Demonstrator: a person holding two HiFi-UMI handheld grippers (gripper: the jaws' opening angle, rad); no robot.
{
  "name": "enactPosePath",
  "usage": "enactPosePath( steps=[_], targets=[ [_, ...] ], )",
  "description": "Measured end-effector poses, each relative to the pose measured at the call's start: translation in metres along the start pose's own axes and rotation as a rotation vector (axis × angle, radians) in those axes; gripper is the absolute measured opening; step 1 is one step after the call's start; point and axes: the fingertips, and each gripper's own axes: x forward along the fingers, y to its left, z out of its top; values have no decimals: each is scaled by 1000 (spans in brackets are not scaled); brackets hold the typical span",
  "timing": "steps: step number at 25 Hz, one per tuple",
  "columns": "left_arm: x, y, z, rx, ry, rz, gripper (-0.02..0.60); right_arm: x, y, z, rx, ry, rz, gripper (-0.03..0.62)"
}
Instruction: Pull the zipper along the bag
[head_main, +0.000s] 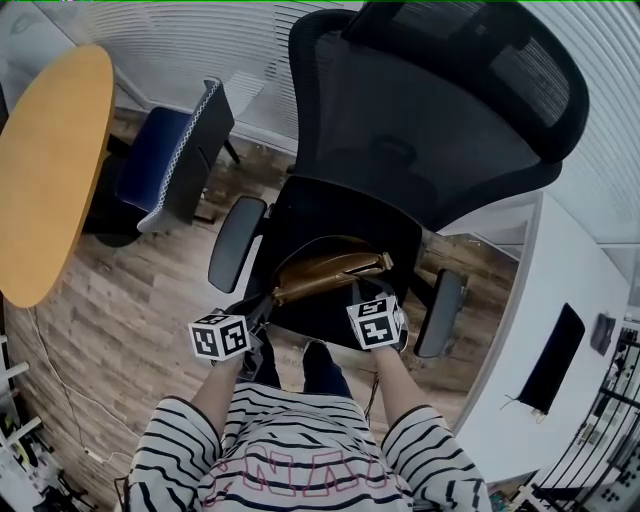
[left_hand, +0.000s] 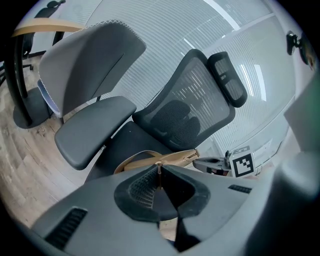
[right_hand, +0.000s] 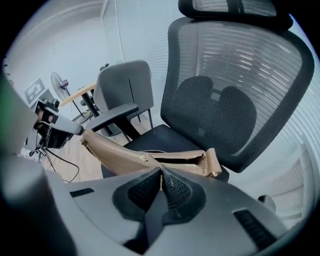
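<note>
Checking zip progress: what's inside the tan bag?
The bag shows only a dark gap along its unzipped stretch; contents are hidden, and the zipped part covers the rest.

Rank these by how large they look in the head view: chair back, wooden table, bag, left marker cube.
1. Chair back
2. Wooden table, cut off by the frame's left edge
3. Bag
4. Left marker cube, smallest even though it sits nearest the camera

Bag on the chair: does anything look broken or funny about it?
Nothing broken. The tan bag is just partly unzipped: its zipper gapes at the far end, over the chair seat. The left gripper pinches the bag's end, the right gripper the zipper.
</note>
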Motion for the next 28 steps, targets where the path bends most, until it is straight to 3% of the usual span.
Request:
enactPosePath(
  steps=[28],
  targets=[
    [6, 1, 4, -48, -148, 159, 44, -28, -79, 0, -120, -66, -51, 35]
  ],
)
